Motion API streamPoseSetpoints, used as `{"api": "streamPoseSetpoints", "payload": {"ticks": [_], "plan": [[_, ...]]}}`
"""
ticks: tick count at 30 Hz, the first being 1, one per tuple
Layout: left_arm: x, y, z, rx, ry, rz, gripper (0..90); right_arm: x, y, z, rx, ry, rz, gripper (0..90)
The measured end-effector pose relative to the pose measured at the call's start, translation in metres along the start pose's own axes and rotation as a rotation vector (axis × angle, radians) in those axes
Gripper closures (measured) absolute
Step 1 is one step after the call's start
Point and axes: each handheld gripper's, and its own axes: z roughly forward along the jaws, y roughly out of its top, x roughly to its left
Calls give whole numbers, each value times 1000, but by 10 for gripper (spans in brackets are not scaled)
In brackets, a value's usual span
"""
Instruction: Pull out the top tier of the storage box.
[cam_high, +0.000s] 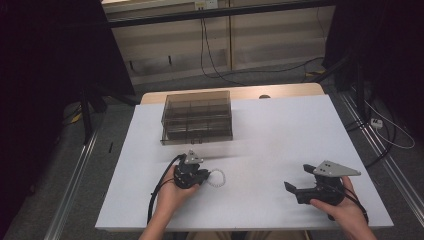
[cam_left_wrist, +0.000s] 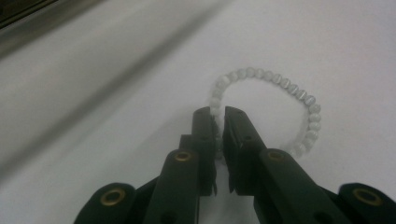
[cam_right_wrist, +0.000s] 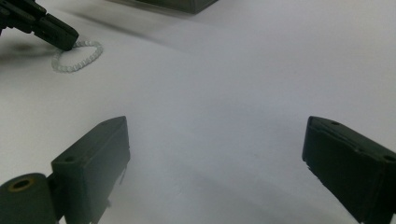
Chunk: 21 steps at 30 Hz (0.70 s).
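Left tool (cam_left_wrist: 218, 116) pinching bead bracelet (cam_left_wrist: 299, 93) — loop on table; right tool (cam_right_wrist: 215, 154) spread.

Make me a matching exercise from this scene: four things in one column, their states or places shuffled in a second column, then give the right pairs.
Things:
1. left gripper
2. right gripper
3. bead bracelet
4. compartment box

States or places:
A. stands at the far side of the white table, smoky and see-through
B. fingers spread wide over bare table
C. lies as a pale ring on the table, one side pinched
D. fingers closed on a strand of beads

Pairs: 1-D, 2-B, 3-C, 4-A
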Motion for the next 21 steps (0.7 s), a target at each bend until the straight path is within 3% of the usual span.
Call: {"api": "streamPoseSetpoints", "payload": {"ticks": [5,12,21], "plan": [[-4,1,1,7,26,25,828,0,1,-1,-5,0,-1,71],[-2,2,2,16,15,1,845,-1,1,-2,-8,-3,1,71],[-5,4,2,26,31,-6,860,1,2,0,-6,7,-3,71]]}}
